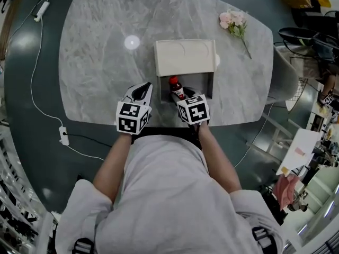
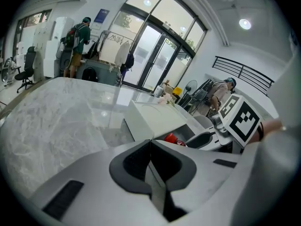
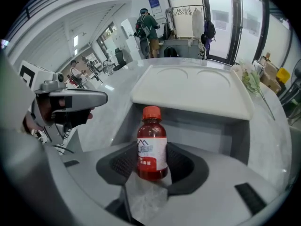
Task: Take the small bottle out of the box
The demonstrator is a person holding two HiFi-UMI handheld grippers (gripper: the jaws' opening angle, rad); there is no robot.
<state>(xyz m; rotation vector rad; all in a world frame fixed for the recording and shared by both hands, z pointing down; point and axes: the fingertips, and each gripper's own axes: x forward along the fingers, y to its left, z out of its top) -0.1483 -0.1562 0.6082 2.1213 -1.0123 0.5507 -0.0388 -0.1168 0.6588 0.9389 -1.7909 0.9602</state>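
The small bottle, dark red with a red cap and a white label, stands upright at the open front of the white box. In the right gripper view the bottle sits between the dark pads, and my right gripper is shut on its lower body. The box rises just behind it with its flat lid on top. My left gripper hovers to the bottle's left, near the table's front edge. Its jaws meet with nothing between them. The bottle's red cap shows just beyond them.
The box stands on a grey marble table. A pink flower sprig lies at the far right of the table. A white power cord and strip run along the floor on the left. People stand far off by the glass doors.
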